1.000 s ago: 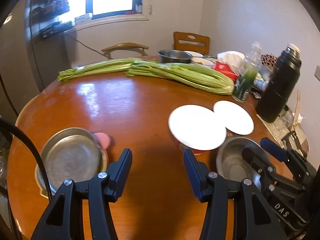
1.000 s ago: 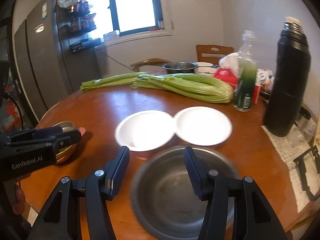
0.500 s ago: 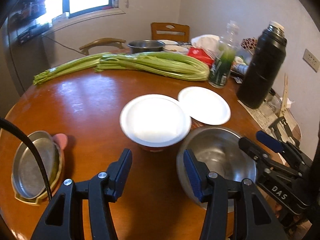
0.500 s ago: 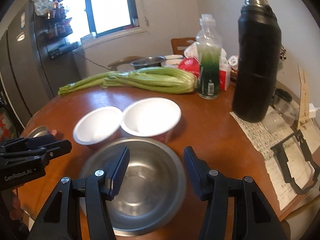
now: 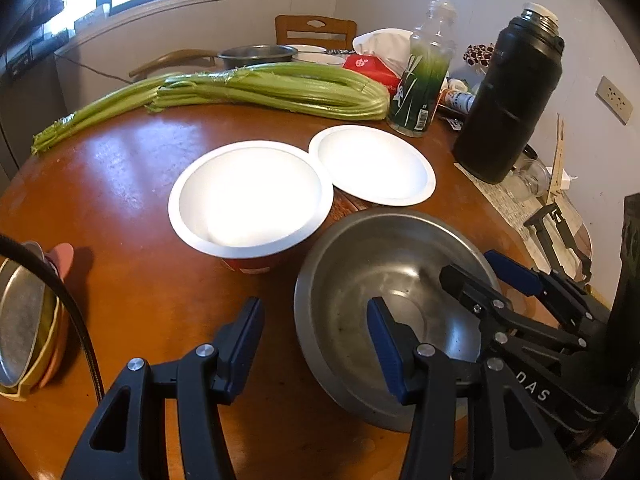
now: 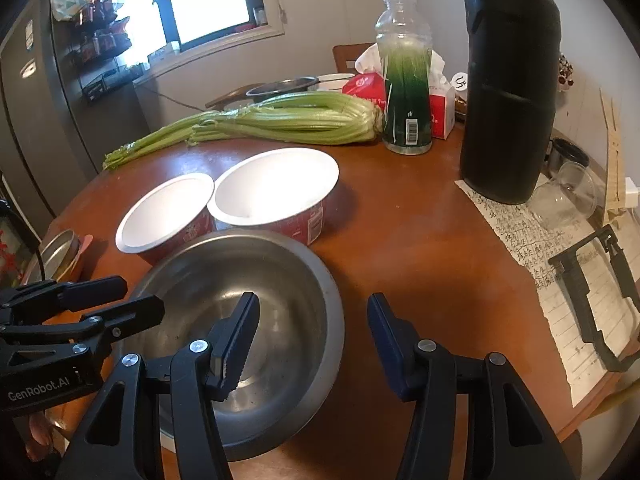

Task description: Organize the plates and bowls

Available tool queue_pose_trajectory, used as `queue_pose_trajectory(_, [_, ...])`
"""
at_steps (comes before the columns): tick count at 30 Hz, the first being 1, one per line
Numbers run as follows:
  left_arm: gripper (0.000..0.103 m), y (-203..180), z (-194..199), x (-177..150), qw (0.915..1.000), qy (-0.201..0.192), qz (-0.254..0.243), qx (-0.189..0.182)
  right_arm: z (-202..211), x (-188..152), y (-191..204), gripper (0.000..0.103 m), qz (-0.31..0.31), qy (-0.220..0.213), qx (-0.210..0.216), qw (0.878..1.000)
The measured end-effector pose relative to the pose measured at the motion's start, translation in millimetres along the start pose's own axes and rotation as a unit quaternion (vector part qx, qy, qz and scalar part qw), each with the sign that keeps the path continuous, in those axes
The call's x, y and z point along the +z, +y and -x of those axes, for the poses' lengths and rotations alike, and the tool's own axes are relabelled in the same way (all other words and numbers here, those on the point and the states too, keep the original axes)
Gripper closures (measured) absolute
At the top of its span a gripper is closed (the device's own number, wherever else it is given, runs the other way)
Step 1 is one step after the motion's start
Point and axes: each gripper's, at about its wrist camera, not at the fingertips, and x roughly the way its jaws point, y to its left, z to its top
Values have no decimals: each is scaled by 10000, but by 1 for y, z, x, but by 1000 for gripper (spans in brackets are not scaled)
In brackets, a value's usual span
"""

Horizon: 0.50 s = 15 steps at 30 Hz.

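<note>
So both grippers are hanging over the big steel bowl [image 5: 384,304] at the near edge of the round wooden table [image 5: 132,184], one from each side. From the left wrist view, the left gripper [image 5: 316,340] has its jaws parted with the bowl's left rim sitting in the gap, one finger outside over the wood and the other over the inside of the bowl, and neither pad looks like it's pressing the metal. The right gripper [image 6: 312,332] is doing the mirror thing on the opposite rim: jaws apart, left finger over the bowl's interior, right finger outside over bare table, not clamped on anything as far as I can see. Just behind the steel bowl are two white-lined paper bowls with red sides, the left paper bowl [image 6: 166,214] and the right paper bowl [image 6: 276,192], rims practically touching each other. Way off at the table's left edge there's a small stack of dishes [image 5: 24,320] with a metal one on top and something pink peeking out beside it. Further back lies a long bunch of celery [image 5: 272,90], then a clear bottle with green stuff [image 6: 406,80] and a tall black thermos [image 6: 508,80] standing at the right.
</note>
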Motion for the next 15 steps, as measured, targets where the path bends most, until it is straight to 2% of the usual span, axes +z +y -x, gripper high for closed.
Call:
queue_pose_trajectory(11, [50, -6, -11, -1, 9999, 124, -39, 41, -11, -1, 1, 45, -14, 67, 144, 9999])
queue_pose_trajectory(15, [50, -5, -14, -1, 9998, 159, -37, 67, -13, -2, 2, 49, 39, 61, 141, 9999])
